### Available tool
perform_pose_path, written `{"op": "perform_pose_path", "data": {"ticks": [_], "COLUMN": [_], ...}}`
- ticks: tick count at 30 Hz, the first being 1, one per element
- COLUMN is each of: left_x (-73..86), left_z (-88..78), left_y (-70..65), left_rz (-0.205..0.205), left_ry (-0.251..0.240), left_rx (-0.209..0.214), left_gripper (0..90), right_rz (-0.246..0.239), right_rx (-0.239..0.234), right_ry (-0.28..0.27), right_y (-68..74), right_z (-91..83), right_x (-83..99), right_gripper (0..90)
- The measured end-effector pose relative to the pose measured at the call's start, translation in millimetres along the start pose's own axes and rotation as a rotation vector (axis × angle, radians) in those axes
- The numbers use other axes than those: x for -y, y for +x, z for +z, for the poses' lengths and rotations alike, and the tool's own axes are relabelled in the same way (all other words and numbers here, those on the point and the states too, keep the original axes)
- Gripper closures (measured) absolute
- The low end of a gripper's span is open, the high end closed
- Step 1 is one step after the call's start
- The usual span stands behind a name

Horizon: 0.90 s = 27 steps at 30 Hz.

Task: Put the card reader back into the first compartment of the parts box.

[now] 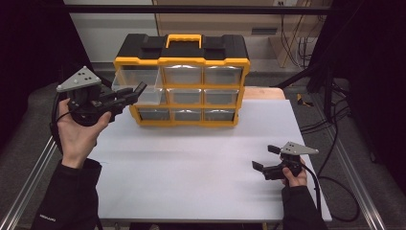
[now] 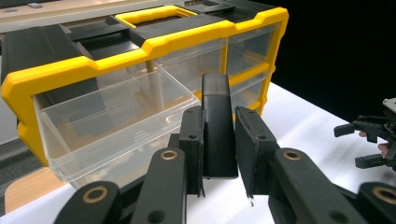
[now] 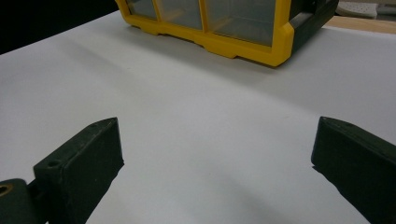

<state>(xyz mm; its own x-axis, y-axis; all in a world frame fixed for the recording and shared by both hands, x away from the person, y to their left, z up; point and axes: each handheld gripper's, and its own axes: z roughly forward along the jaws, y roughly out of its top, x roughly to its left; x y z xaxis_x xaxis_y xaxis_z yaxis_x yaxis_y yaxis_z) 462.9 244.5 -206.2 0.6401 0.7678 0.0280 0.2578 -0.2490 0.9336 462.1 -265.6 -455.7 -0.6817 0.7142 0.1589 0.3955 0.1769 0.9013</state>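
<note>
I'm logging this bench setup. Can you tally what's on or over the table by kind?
Drawer organiser: 1
Clear drawers in it: 9, the top-left drawer pulled out
Handheld grippers: 2, left gripper and right gripper
Black block held: 1
Total: 13

Left gripper raised, fingers clamped; right gripper low, fingers apart.

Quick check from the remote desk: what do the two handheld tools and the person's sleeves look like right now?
Both tools are black, each with two flat-faced black jaws. The left tool shows brass-coloured pivot rings in its own view. Each carries a grey three-cornered plate dotted with small dark holes, and a black cable trails from each. The right tool looks the same. Both sleeves are black; the left one has small pale lettering near its lower edge.
</note>
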Motion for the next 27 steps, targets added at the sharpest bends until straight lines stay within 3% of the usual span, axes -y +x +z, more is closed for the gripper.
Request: {"op": "perform_pose_path", "data": {"ticks": [27], "left_x": [-11.0], "left_z": [11.3], "left_y": [22.8], "left_rz": [-0.045], "left_ry": [0.016], "left_rx": [-0.038], "left_gripper": [72.7], "right_rz": [0.000], "right_rx": [0.000], "right_ry": [0.001], "right_y": [-0.1], "right_z": [0.0], "right_x": [0.0], "right_gripper": [2.2]}}
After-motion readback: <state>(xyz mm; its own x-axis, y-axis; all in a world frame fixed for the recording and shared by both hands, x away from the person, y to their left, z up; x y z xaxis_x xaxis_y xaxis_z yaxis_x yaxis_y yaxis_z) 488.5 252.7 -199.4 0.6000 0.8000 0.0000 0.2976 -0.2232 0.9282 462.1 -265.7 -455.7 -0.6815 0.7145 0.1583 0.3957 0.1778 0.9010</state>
